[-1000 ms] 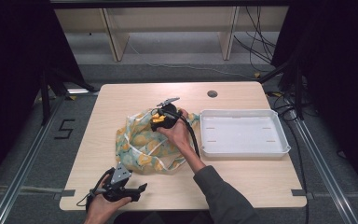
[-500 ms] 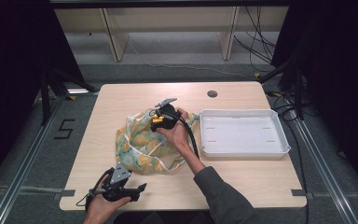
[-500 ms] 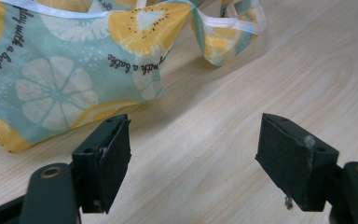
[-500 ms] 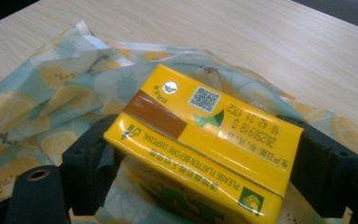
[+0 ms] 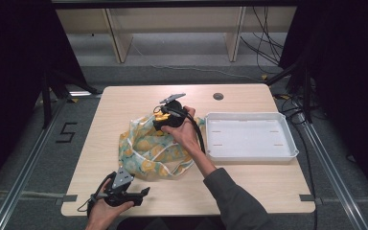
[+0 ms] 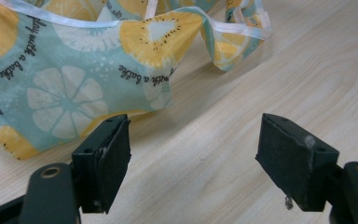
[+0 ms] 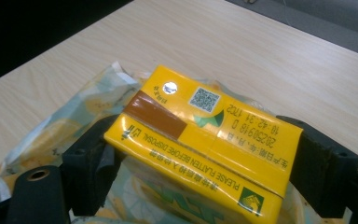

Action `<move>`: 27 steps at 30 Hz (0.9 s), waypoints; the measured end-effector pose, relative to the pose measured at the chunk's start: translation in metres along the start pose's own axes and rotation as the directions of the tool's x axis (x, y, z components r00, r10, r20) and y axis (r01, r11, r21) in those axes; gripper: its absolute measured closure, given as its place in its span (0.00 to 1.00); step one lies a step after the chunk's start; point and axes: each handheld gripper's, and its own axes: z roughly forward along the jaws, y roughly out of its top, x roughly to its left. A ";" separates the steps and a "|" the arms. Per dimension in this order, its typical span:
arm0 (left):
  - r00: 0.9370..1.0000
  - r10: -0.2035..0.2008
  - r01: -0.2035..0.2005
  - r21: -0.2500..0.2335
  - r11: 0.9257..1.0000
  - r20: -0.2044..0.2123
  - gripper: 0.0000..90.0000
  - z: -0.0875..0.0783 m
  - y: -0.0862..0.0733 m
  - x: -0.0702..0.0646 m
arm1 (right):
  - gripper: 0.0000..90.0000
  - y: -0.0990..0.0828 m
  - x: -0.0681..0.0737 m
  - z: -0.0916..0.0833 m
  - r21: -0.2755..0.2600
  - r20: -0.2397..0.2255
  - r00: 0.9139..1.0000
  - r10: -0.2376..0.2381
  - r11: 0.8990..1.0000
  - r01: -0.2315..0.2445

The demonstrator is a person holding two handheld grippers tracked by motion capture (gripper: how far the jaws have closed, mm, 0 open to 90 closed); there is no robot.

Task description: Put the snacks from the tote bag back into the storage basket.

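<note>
A crumpled citrus-print cloth bag (image 5: 151, 148) lies near the middle of the tabletop (image 5: 249, 187), and everything else sits in relation to it. Over the bag's far edge, the right hand-held gripper (image 5: 160, 116) is clamped on a yellow drink carton (image 7: 205, 140), one black jaw pressed to each side, the carton's printed top facing the right gripper view and the bag's fabric showing beneath it. Toward the person from the bag, by the tabletop's near edge, the left hand-held gripper (image 6: 193, 158) has its jaws wide apart above bare wood, just short of the bag's hem. To the right of the bag sits a white tray (image 5: 249, 152).
</note>
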 end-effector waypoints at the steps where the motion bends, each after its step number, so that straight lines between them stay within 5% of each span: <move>1: 1.000 0.009 -0.009 -0.004 1.000 0.002 0.28 0.000 0.000 0.000 | 0.22 0.001 0.002 0.000 -0.030 0.001 1.000 0.005 1.000 -0.005; 3: 1.000 0.006 -0.006 -0.012 1.000 0.006 0.28 0.000 0.000 0.000 | 0.22 0.005 0.002 -0.007 -0.008 0.006 1.000 -0.018 1.000 0.018; 5: 1.000 -0.011 0.011 -0.010 1.000 0.011 0.28 0.000 0.000 -0.001 | 0.22 0.010 0.003 -0.011 -0.047 0.015 1.000 -0.012 0.999 0.012; 13: 1.000 0.021 -0.021 -0.012 1.000 0.006 0.28 -0.001 0.000 0.002 | 0.22 0.024 -0.004 -0.040 -0.058 0.016 0.999 -0.033 0.998 0.034; 15: 0.999 0.038 -0.038 0.000 0.999 0.005 0.28 -0.002 0.001 0.003 | 0.22 0.024 -0.006 -0.047 -0.067 0.013 0.999 -0.038 0.997 0.039; 20: 1.000 -0.005 0.006 -0.016 1.000 0.008 0.28 0.000 0.000 0.000 | 0.22 0.022 -0.013 -0.065 -0.073 0.012 1.000 -0.022 0.997 0.023; 22: 1.000 0.026 -0.026 0.002 1.000 0.006 0.28 -0.002 0.001 0.002 | 0.22 0.020 -0.019 -0.072 -0.078 0.020 0.999 -0.030 0.996 0.031; 27: 1.000 0.022 -0.022 0.004 1.000 0.003 0.28 -0.002 0.001 0.003 | 0.22 0.014 -0.030 -0.082 -0.093 0.036 0.999 -0.038 0.995 0.041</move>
